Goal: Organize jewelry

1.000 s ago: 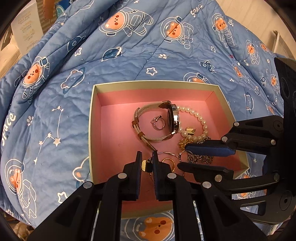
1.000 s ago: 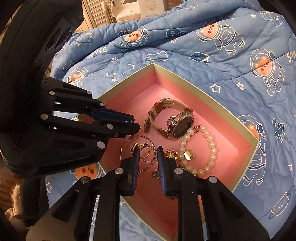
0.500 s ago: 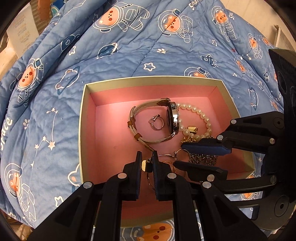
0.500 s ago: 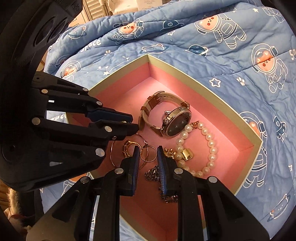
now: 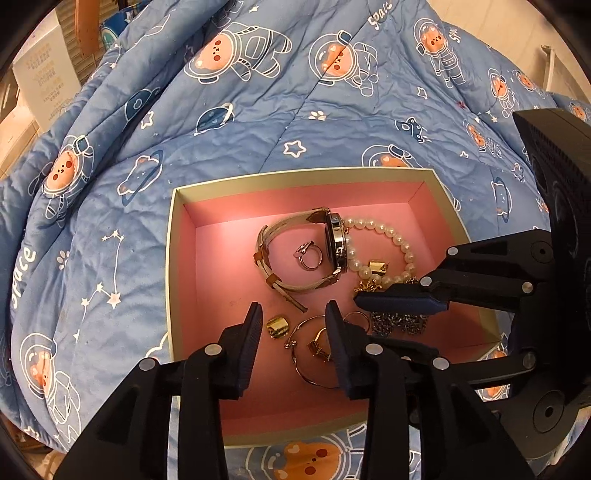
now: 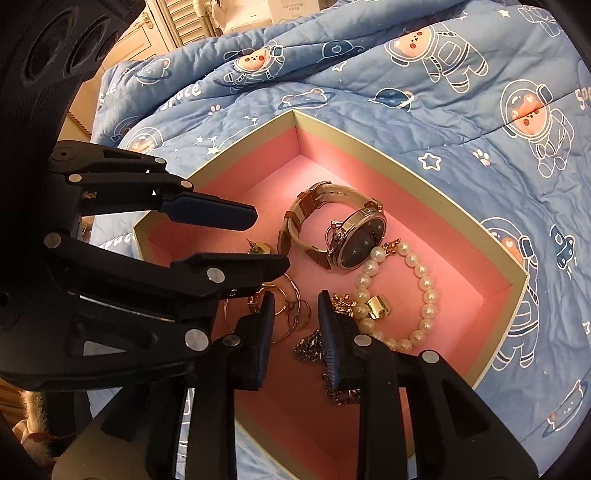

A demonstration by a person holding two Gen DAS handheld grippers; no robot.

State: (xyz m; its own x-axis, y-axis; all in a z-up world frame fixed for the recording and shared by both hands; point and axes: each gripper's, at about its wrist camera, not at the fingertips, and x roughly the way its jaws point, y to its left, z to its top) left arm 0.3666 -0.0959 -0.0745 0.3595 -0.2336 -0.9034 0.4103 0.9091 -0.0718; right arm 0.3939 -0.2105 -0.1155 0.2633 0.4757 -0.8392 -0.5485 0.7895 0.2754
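A pink-lined box [image 5: 295,175] [image 6: 406,166] sits on the blue quilt. In it lie a beige-strap watch [image 5: 336,247] [image 6: 362,240], a pearl bracelet [image 5: 399,240] [image 6: 424,288], a silver ring [image 5: 308,256], a silver chain [image 5: 399,319] [image 6: 314,347] and gold hoop earrings [image 5: 314,350] [image 6: 291,314]. My left gripper [image 5: 293,314] [image 6: 266,240] is low in the box with its jaws opening. A small gold earring [image 5: 277,326] [image 6: 260,247] rests on the floor between them, untouched. My right gripper [image 6: 295,301] [image 5: 369,317] hovers over the hoops, jaws opening, nothing pinched.
The quilt [image 5: 258,122] with astronaut-bear print slopes up behind the box and surrounds it on all sides. Cardboard boxes [image 5: 40,74] and shuttered furniture [image 6: 177,22] stand beyond the bed. The two grippers crowd the box's near corner, almost touching.
The left jaws have spread apart, and the small gold earring they pinched now lies on the box floor. The right jaws have widened a little over the hoops.
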